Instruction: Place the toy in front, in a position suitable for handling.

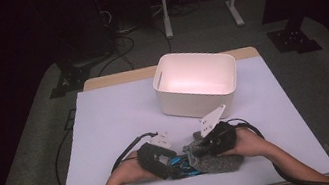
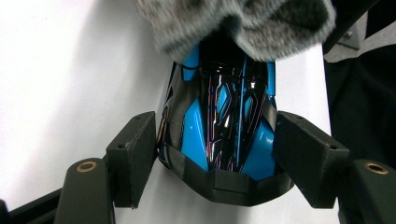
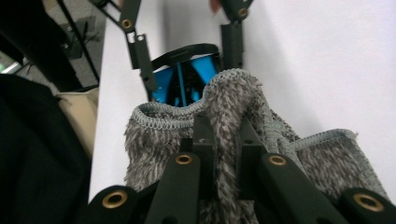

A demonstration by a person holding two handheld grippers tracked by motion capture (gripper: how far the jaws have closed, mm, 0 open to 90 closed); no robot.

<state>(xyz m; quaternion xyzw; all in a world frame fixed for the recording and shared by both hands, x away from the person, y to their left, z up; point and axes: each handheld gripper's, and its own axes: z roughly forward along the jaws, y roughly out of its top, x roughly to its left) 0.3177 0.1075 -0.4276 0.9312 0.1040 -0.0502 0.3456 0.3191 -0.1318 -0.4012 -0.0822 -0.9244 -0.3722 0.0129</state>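
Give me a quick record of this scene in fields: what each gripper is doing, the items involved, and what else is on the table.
left gripper: jaws flank the blue and black glossy object, pads not clearly pressing
right gripper: shut on the grey fuzzy cloth pouch
stage: blue object's far end sits inside the pouch mouth
also on table: white plastic bin, apart, behind the hands
surface: white table cover

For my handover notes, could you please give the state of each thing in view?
Bin: upright, open-topped, nothing visible inside.
Blue-black object: on the table, far end inside the cloth.
Grey cloth: edge pinched and lifted.
Left gripper: jaws beside the object, not pressing.
Right gripper: shut on the cloth.
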